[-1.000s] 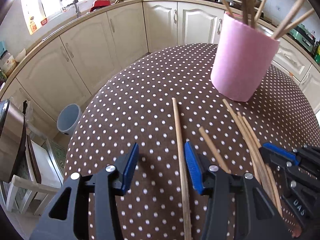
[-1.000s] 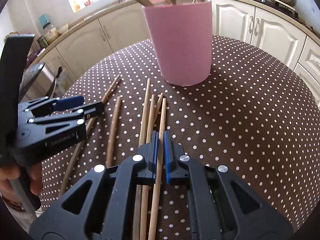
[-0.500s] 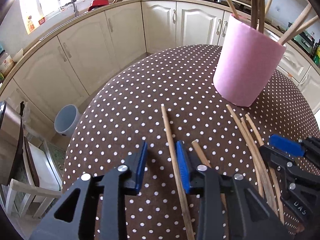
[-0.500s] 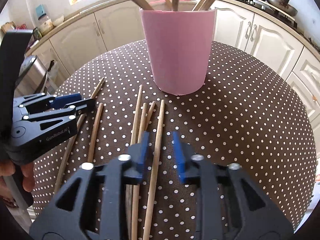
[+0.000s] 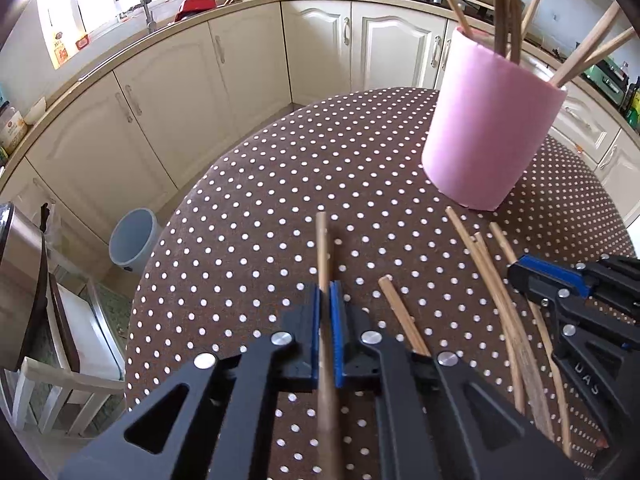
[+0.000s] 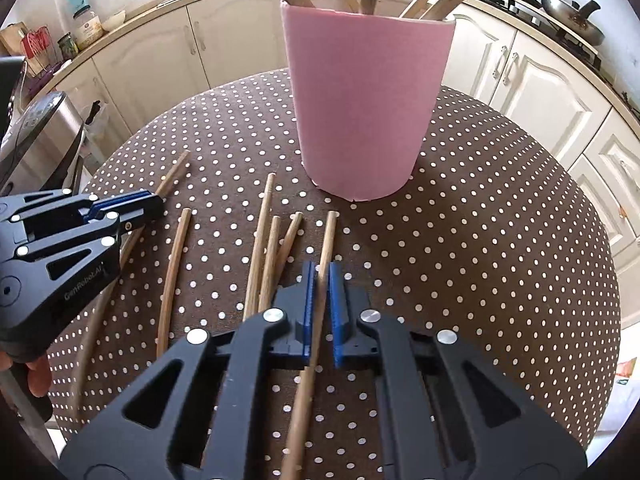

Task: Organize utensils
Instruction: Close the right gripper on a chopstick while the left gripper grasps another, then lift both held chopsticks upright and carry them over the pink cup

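Wooden chopsticks: light, stiff, roll-prone; left gripper (image 5: 327,300) pinches one chopstick (image 5: 322,240) mid-shaft, right gripper (image 6: 319,280) pinches another (image 6: 327,236)

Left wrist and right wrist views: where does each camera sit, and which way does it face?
Left wrist: on the left gripper, looking forward along its fingers over a clamped chopstick; the right gripper shows at right.
Right wrist: on the right gripper, facing the pink holder; the left gripper and fingertips show at left.
Shared: holder, loose chopsticks, dotted tablecloth.

pink holder (image 6: 366,96) ahead, loose chopsticks (image 6: 266,248) between tools
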### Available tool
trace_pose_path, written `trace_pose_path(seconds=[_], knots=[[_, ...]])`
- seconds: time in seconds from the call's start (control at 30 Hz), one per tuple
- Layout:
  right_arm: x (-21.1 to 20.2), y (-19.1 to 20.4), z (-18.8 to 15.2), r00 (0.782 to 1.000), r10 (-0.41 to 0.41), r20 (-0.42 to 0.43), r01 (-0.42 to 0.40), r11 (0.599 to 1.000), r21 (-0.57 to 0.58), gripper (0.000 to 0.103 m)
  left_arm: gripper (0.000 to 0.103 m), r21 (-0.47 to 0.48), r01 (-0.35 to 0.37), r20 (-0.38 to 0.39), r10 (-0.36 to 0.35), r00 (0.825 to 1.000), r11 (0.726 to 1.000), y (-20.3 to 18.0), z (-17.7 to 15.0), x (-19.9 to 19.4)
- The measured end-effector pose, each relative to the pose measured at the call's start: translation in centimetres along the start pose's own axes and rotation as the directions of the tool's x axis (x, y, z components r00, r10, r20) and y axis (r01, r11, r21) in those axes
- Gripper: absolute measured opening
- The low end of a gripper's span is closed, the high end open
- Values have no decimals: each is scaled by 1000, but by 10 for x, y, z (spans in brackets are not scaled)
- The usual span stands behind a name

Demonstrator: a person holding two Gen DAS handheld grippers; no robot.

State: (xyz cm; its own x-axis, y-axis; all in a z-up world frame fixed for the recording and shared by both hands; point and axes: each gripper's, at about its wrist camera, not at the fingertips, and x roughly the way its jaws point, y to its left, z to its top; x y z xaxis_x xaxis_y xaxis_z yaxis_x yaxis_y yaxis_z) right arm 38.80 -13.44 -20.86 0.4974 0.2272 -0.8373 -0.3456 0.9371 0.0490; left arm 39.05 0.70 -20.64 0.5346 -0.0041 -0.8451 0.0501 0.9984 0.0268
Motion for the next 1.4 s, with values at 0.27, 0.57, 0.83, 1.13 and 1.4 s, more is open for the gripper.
trace_pose_path(seconds=[0.27,0.57,0.83,1.13,1.4], knots=[[-40,-5,-6,994,62,95,-65,998,26,6,6,13,45,79,-45,996,999,-9,-8,-43],[-118,-9,-13,954,127,271,-142,989,37,6,6,31,131,216,-135,967,991,-17,-16,-124],[-179,-8,-21,905,127,407,-150,988,24,6,6,65,173,338,-185,923,983,-29,-29,-191],[-209,-8,-27,875,121,469,-143,990,11,6,6,85,180,409,-199,890,980,-43,-29,-227],[-223,-14,-20,856,108,505,-132,991,12,6,6,89,183,464,-203,862,979,-46,-11,-244]])
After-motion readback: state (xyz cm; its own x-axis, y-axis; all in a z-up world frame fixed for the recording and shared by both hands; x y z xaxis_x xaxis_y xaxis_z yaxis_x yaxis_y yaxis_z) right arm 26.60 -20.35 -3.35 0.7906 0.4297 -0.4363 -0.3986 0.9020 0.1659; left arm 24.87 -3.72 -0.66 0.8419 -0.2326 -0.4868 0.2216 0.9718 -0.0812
